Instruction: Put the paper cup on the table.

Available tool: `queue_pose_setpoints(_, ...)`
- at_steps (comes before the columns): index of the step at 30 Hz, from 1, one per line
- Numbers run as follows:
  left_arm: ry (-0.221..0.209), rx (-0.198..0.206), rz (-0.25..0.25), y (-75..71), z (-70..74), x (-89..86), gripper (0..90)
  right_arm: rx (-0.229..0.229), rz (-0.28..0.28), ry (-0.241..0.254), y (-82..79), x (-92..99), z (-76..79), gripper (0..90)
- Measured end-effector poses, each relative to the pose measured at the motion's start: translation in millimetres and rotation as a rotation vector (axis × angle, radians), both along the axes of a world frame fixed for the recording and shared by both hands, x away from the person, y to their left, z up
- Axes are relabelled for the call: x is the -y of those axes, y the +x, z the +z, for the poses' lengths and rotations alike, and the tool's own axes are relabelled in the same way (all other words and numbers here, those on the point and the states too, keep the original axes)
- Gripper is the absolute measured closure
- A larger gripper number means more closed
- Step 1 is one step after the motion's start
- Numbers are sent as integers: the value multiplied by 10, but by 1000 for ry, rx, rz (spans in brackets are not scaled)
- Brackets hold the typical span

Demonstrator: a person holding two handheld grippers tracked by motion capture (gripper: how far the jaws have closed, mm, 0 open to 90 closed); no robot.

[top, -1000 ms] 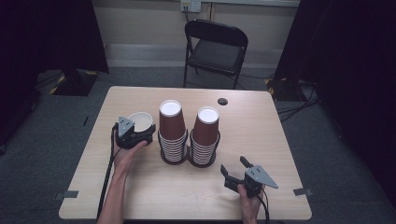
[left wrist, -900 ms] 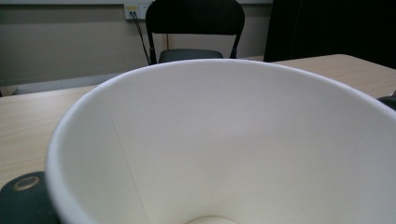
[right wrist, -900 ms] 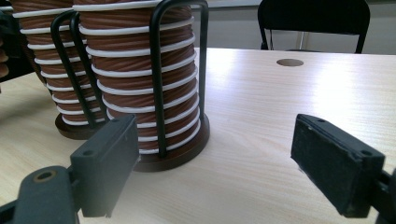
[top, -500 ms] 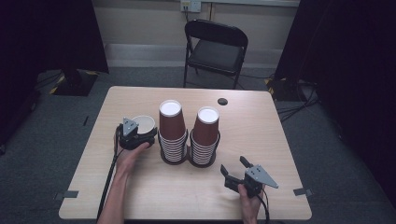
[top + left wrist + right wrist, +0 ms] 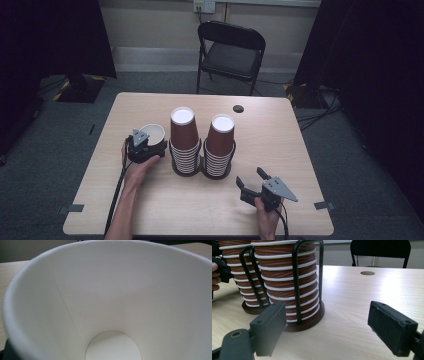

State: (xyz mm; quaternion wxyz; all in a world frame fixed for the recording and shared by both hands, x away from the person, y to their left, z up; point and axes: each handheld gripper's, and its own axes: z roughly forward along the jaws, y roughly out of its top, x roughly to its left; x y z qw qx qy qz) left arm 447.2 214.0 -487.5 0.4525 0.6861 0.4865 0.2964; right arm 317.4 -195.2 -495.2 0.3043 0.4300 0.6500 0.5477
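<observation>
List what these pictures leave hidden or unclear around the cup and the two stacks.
- Left gripper: its jaws' grip on the cup is hidden by the cup in the left gripper view, too small in the high view.
- Cup's outside: the cup faces mouth-on in the left gripper view.
- Stacks: tops cut off by the top edge in the right gripper view.

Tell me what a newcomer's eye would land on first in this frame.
Two tall stacks of brown cups stand upside down in black wire holders at the table's middle. Just left of them, the left tool holds a single cup with its white inside showing. The right tool rests open near the table's front right, holding nothing.
</observation>
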Motion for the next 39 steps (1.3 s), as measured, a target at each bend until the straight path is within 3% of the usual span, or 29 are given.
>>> queue_pose_setpoints(1,14,-17,-3,4,-11,-7,128,-2,-1,2,0,1,0,145)
queue_pose_setpoints(3,-8,-27,7,7,-35,1,138,0,-2,1,0,0,0,145)
queue_pose_setpoints(6,37,-54,3,5,-45,-2,147,1,-2,2,-1,0,-1,145)
queue_pose_setpoints(12,36,-107,9,10,-82,-2,156,-1,-2,0,1,0,0,154)
queue_pose_setpoints(15,69,-112,17,-2,-85,-5,154,0,-2,0,0,0,0,154)
queue_pose_setpoints(22,57,-116,17,-35,-92,-9,156,-1,2,7,0,5,-1,163)
queue_pose_setpoints(24,77,-119,20,-46,-81,-7,157,-2,3,8,1,6,-1,163)
queue_pose_setpoints(29,70,-106,22,-77,-29,-2,155,-2,2,7,1,5,-1,163)
queue_pose_setpoints(32,90,-111,30,-98,-12,-15,155,-1,1,6,-1,5,-1,163)
queue_pose_setpoints(39,73,-103,27,-159,-32,-42,156,0,-2,11,-5,7,0,163)
